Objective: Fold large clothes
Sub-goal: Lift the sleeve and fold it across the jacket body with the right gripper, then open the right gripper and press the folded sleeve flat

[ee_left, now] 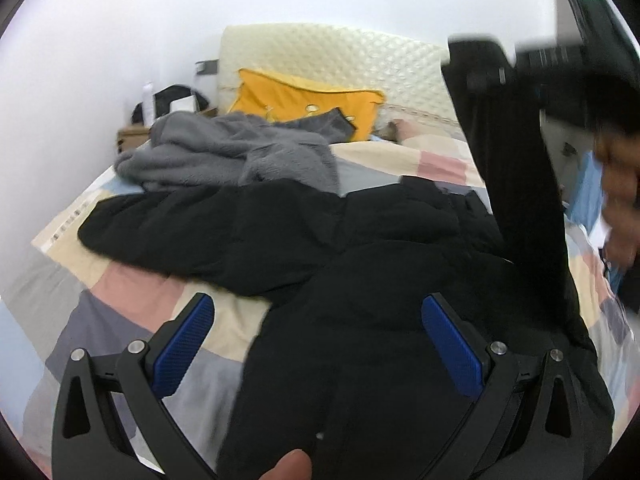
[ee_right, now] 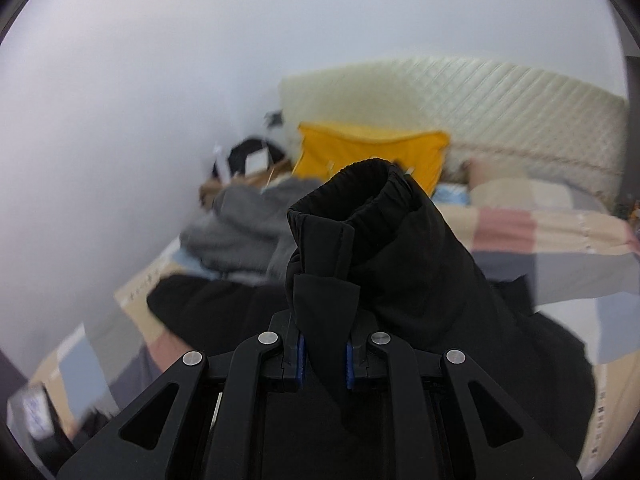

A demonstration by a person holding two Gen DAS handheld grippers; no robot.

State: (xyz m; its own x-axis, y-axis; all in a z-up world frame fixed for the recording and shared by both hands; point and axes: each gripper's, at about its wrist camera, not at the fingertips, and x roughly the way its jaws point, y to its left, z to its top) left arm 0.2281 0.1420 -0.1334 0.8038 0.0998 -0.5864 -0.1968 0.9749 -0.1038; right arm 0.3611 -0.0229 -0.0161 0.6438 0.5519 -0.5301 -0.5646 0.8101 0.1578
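Note:
A large black padded jacket [ee_left: 340, 248] lies spread on the checked bed cover [ee_left: 120, 292]. My left gripper [ee_left: 318, 312] hangs open just above the jacket's near part, its blue pads [ee_left: 186, 340] wide apart with nothing pinched. One black sleeve [ee_left: 516, 168] is lifted high at the right, held by my right gripper [ee_left: 500, 68], which looks blurred there. In the right wrist view the right gripper [ee_right: 325, 356] is shut on the sleeve [ee_right: 360, 248] a little below its elastic cuff [ee_right: 352, 188], which stands up in front of the camera.
A grey fleece garment [ee_left: 224, 148] is heaped on the bed behind the jacket. A yellow pillow [ee_left: 304, 100] leans on the cream quilted headboard [ee_left: 332, 56]. A bedside table with a dark bag [ee_left: 172, 100] stands at the back left. A white wall runs along the left.

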